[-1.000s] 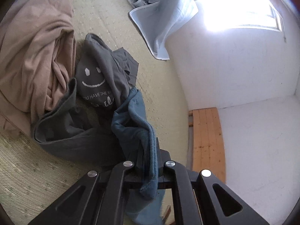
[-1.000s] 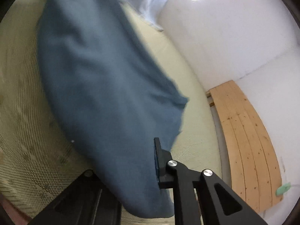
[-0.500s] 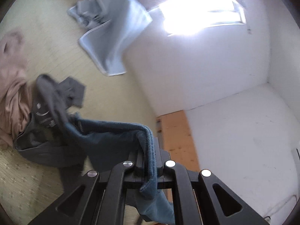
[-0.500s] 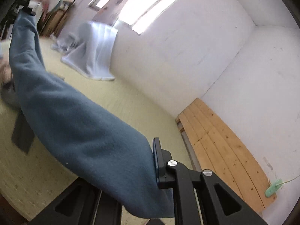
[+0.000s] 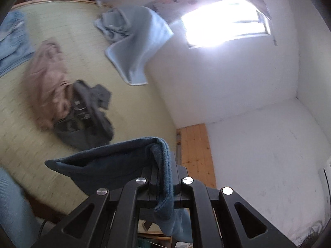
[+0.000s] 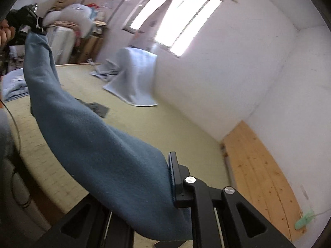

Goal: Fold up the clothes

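Note:
A dark blue fleece garment (image 6: pixel 86 136) hangs stretched in the air between both grippers, high above the pale green mat (image 5: pixel 62 47). My left gripper (image 5: pixel 163 165) is shut on one folded edge of it (image 5: pixel 115 161), which drapes over and between the fingers. My right gripper (image 6: pixel 168 175) is shut on the other end; the cloth covers its left finger. In the right wrist view the left gripper (image 6: pixel 37 29) shows at the far upper left, held by a hand, with the garment running down from it.
On the mat lie a pink garment (image 5: pixel 47 86), a dark grey printed shirt (image 5: pixel 86 111), a light blue blanket (image 5: pixel 134 47) against the white wall, and pale blue cloth (image 5: pixel 12 41) at left. A wooden board (image 6: pixel 262 179) runs along the wall. Furniture and boxes (image 6: pixel 68 29) stand at the back.
Both grippers have risen with the blue garment, lifting it off the grey shirt and the mat. It now hangs stretched between them, and the views show more wall and window.

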